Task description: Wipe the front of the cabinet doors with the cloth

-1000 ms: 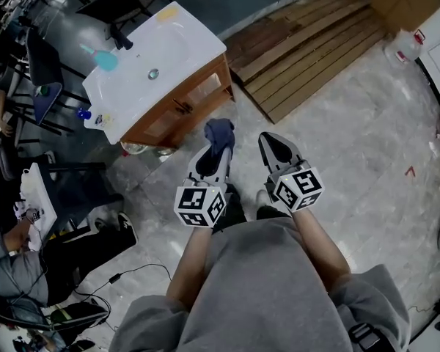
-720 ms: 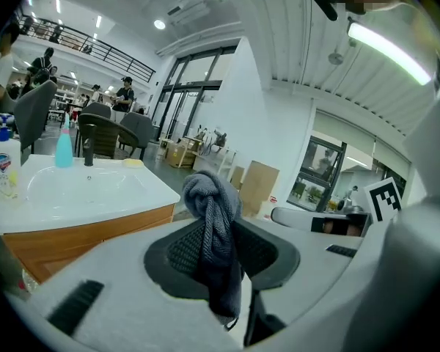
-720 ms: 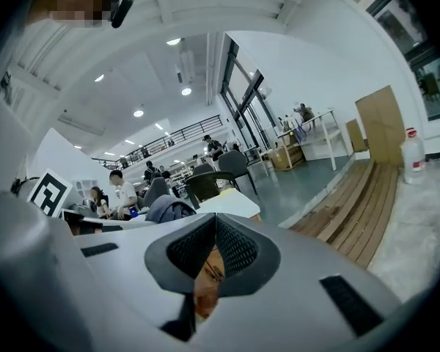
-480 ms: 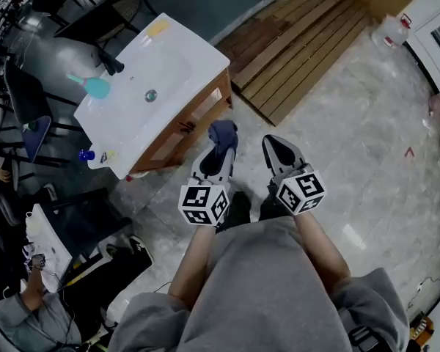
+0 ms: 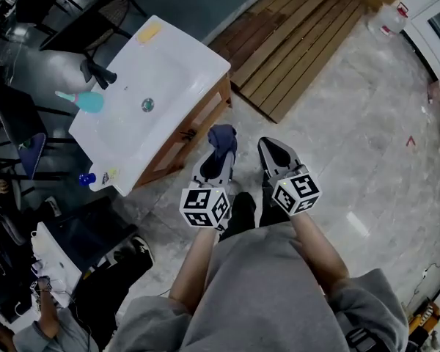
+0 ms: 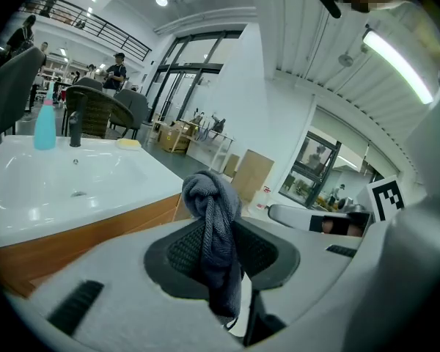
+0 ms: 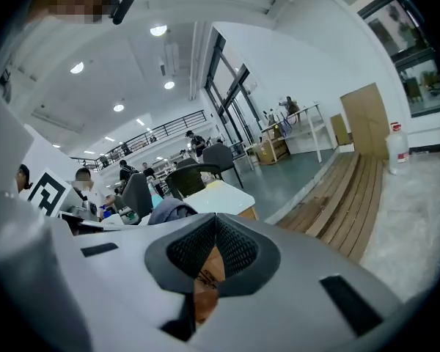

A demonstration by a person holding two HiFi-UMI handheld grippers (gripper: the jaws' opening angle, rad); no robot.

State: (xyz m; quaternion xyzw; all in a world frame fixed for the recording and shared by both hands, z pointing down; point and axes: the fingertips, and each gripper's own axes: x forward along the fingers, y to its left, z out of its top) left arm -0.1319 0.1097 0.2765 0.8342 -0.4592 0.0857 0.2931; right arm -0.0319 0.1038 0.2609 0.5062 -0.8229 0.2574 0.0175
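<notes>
The person stood on the marble floor (image 5: pixel 352 167) facing the wooden cabinet (image 5: pixel 193 127) with the white sink (image 5: pixel 158 64) on top, a gripper in each hand. The left gripper (image 5: pixel 218 155) had its jaws clamped on the dark blue-grey cloth (image 5: pixel 222 136) – it bunched into a knot above the tips and hung down between them. The cloth sat close to the cabinet doors, off their right corner (touching or not, I couldn't tell). The right gripper (image 5: pixel 270 149), just beside the left, had its jaws brought together at the tips and gripped nothing. A teal bottle (image 5: pixel 88 101) and black tap (image 5: pixel 94 72) stood on the sink's far side – wooden boards (image 5: pixel 301 42) lay beyond.
</notes>
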